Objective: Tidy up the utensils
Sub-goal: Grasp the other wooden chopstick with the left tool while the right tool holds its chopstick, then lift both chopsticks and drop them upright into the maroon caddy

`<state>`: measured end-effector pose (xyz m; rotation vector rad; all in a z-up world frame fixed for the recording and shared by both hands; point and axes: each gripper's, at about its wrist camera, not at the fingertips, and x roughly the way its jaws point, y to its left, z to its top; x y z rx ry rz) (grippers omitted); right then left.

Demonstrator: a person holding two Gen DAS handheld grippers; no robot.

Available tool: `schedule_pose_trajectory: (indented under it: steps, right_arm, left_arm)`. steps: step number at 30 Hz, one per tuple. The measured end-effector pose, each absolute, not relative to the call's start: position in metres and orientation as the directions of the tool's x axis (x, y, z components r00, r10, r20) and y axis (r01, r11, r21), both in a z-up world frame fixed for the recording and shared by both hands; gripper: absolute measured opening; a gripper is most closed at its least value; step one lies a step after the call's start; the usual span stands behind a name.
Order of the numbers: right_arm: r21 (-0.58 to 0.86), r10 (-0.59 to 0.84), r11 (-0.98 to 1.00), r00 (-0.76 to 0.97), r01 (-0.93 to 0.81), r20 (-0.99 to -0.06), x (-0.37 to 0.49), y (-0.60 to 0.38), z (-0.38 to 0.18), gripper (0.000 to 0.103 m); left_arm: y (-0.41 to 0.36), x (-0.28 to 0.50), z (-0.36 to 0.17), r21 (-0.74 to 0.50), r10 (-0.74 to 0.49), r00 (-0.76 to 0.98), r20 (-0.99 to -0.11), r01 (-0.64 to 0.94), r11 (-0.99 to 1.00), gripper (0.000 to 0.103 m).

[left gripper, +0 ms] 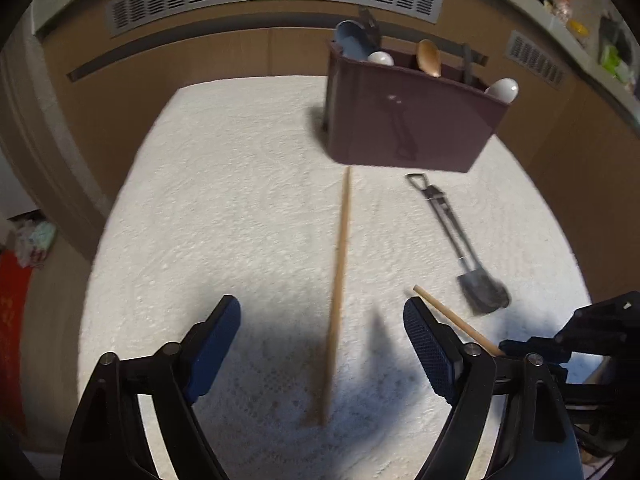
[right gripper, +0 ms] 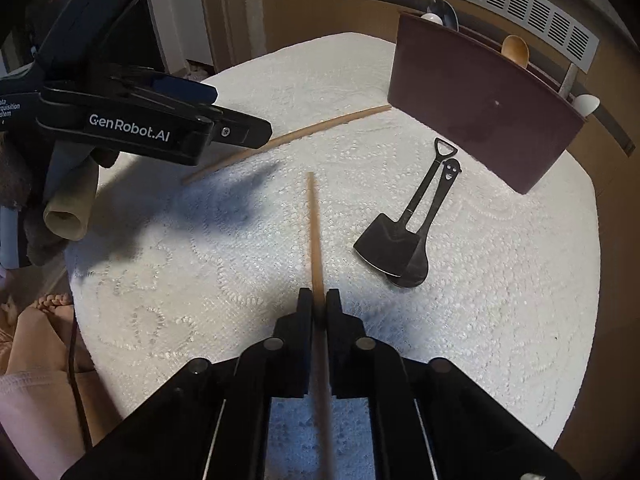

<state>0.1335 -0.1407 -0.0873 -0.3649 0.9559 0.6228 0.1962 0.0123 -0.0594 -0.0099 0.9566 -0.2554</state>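
Right gripper (right gripper: 319, 300): fingers pinched tight on a wooden chopstick (right gripper: 314, 232), shaft running forward between the pads, tip raised over the white textured cloth (right gripper: 500, 280).

Left gripper (left gripper: 322, 316): fingers spread wide, nothing between the pads; second chopstick (left gripper: 340, 272) flat on the cloth below the gap, far end touching or just short of the holder.

Right wrist view only: black shovel-shaped spoon (right gripper: 394, 236) crossed over a black smiley-handled spoon (right gripper: 424, 248), bowls overlapping, handles toward the holder; left gripper's body with "GenRobot.AI" lettering, above the lying chopstick. In the left wrist view, the black pair (left gripper: 460, 240) motion-blurred, not separable.

Left wrist view only: held chopstick (left gripper: 456, 322) entering from the right, beside the right finger.

Maroon utensil holder (left gripper: 408, 120) at the cloth's far side, containing a wooden spoon (left gripper: 429, 58), white spoons and grey utensils; compartments not distinguishable.

Open cloth left of the lying chopstick and between the chopsticks; cloth edge near behind the holder.
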Motion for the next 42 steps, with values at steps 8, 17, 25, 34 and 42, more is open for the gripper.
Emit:
schedule_pose_trajectory:
  steps: [8, 17, 25, 34, 42]
  right_arm:
    - [0.152, 0.377, 0.882, 0.474, -0.446, -0.796, 0.160, -0.206, -0.061, 0.005]
    - [0.237, 0.367, 0.920, 0.475, -0.311, -0.800, 0.195, -0.241, -0.080, 0.006]
    - [0.187, 0.318, 0.934, 0.471, -0.304, -0.823, 0.217, -0.228, -0.087, 0.007]
    - [0.087, 0.235, 0.943, 0.458, -0.322, -0.857, 0.236, -0.209, -0.093, 0.015]
    - [0.111, 0.247, 0.953, 0.509, -0.283, -0.825, 0.217, -0.216, -0.082, 0.006]
  left_arm:
    - [-0.021, 0.242, -0.073, -0.055, -0.199, 0.441, -0.875, 0.317, 0.947, 0.026]
    - [-0.051, 0.277, -0.079, -0.011, -0.136, 0.357, -0.924, 0.331, 0.944, 0.010]
    - [-0.063, 0.239, -0.081, -0.019, -0.153, 0.303, -0.941, 0.404, 0.915, 0.010]
    - [-0.083, 0.258, -0.082, 0.019, -0.130, 0.292, -0.948, 0.456, 0.890, 0.011]
    - [-0.072, 0.243, -0.061, -0.090, -0.279, 0.422, -0.863, 0.415, 0.905, 0.006]
